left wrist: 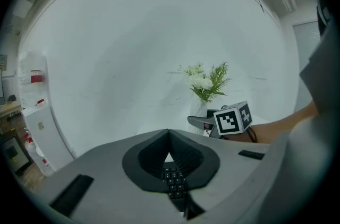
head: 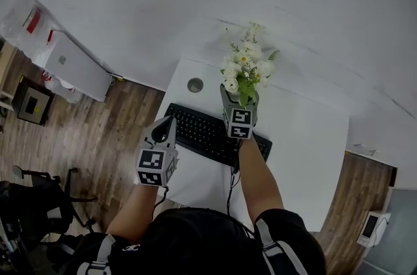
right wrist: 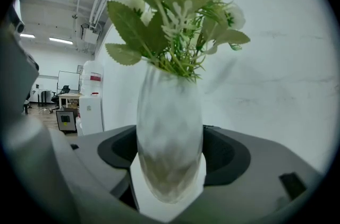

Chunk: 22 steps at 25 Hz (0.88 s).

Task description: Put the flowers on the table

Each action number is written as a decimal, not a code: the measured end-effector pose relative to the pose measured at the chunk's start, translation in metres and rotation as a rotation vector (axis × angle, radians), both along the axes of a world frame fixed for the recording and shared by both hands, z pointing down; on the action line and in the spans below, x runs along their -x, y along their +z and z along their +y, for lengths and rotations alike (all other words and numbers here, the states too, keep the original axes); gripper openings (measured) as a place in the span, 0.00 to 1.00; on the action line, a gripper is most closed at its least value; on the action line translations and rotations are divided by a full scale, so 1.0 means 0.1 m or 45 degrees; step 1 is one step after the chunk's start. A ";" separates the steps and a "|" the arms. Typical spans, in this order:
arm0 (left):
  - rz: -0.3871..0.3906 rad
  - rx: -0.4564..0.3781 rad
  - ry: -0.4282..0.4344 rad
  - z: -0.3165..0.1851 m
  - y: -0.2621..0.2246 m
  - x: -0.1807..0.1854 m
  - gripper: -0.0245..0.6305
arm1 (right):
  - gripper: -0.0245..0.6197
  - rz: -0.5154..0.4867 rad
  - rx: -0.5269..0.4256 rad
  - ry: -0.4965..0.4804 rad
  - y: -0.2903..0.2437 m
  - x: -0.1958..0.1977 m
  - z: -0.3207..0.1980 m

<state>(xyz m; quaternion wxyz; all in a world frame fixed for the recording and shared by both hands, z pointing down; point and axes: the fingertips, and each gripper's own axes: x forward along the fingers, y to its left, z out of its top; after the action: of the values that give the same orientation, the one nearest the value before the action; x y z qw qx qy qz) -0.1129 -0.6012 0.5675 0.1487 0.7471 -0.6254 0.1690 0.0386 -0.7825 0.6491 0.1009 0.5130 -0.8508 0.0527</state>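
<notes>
White flowers with green leaves (head: pixel 244 68) stand in a pale, ribbed glass vase (right wrist: pixel 170 143). My right gripper (head: pixel 240 109) is shut on the vase body, which fills the gap between its jaws and hangs upright just over the white table (head: pixel 306 150), beyond the keyboard. In the left gripper view the vase (left wrist: pixel 200 109) and the right gripper (left wrist: pixel 212 123) show against the wall. My left gripper (head: pixel 164 129) hovers over the table's near left corner, its jaws together and holding nothing (left wrist: pixel 169 138).
A black keyboard (head: pixel 208 133) lies across the table's near half, with a cable running off the front edge. A round cable hole (head: pixel 195 85) sits at the far left. The white wall is close behind the table. A white cabinet (head: pixel 71 65) and a chair (head: pixel 32 202) stand on the wooden floor at left.
</notes>
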 end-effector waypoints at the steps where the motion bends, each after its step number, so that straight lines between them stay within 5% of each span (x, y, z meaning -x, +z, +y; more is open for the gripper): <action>1: 0.000 0.008 -0.002 -0.03 0.03 0.00 0.04 | 0.61 0.003 0.013 -0.001 0.07 0.00 -0.04; 13: 0.002 0.041 -0.007 -0.21 0.23 0.02 0.04 | 0.62 -0.019 0.017 0.048 0.32 0.03 -0.21; 16: 0.005 0.034 -0.003 -0.19 0.21 0.00 0.04 | 0.71 -0.069 0.039 0.037 0.29 0.01 -0.16; 22: 0.021 -0.016 0.027 -0.10 0.04 -0.10 0.04 | 0.71 -0.105 0.026 0.086 0.05 -0.17 0.13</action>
<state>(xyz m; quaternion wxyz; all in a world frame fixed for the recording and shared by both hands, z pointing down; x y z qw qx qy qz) -0.1033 -0.6116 0.5711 0.1476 0.7560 -0.6172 0.1605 0.0554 -0.7698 0.6537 0.0693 0.5377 -0.8359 0.0857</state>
